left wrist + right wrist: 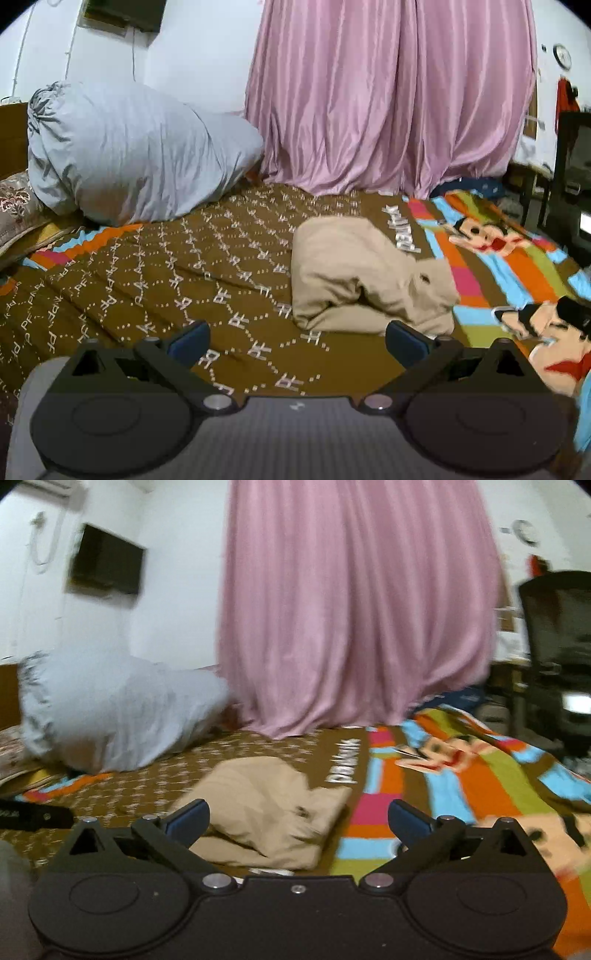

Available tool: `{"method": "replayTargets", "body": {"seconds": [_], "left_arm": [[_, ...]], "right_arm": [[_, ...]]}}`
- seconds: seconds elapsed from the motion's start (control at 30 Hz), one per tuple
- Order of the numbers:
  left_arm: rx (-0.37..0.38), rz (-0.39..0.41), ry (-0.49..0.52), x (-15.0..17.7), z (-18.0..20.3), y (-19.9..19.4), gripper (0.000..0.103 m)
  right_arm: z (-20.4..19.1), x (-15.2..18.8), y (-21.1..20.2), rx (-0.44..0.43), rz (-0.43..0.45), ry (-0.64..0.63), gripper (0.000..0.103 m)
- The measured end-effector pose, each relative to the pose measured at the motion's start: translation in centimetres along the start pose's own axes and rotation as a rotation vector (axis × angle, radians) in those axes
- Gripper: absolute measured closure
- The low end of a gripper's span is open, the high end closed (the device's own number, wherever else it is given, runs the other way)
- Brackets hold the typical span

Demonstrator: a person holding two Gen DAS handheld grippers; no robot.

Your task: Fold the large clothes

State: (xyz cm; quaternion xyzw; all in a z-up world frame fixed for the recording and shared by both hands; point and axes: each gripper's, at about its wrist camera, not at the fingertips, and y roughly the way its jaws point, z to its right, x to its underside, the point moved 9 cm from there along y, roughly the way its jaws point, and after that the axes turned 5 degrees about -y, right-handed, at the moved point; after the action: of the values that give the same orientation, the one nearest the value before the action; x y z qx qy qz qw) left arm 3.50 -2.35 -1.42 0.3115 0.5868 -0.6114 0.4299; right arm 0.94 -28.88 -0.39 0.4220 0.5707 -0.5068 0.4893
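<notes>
Fingers: both grippers spread wide, holding nothing.
Bedspread (184, 277): brown, patterned, striped cartoon border; carries all below.
Curtain (388, 92): pink, behind the bed.
Bundle (129, 155): grey, far left, well apart.
Garment (362, 273): beige, folded compact, mid-bed, untouched. Judged nearly done; next, square loose edges, pinching both layers at a corner.
Left gripper (297, 338): low, level, garment ahead-right.
Right gripper (297, 818): low, level, garment just ahead-left.

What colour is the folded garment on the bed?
Plain beige garment, clearest in the left wrist view.
</notes>
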Motion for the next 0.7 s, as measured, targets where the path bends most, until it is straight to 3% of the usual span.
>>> {"method": "replayTargets", "body": {"seconds": [0.2,0.47,0.7], "left_arm": [[-0.015,-0.026,-0.004,1.2,-0.4,1.3,0.0],[-0.021,-0.068,0.001,2.5,-1.0,2.7,0.0],[-0.023,-0.07,0.005,2.6,-1.0,2.7,0.0]], "right_arm": [[1.6,1.9,1.6,-0.003,-0.058,0.079,0.001],[-1.3,3.1,3.3,-0.094,-0.115,0.005,0.001],[-1.5,3.4,3.7,-0.103,-0.133,0.001,0.001]]}}
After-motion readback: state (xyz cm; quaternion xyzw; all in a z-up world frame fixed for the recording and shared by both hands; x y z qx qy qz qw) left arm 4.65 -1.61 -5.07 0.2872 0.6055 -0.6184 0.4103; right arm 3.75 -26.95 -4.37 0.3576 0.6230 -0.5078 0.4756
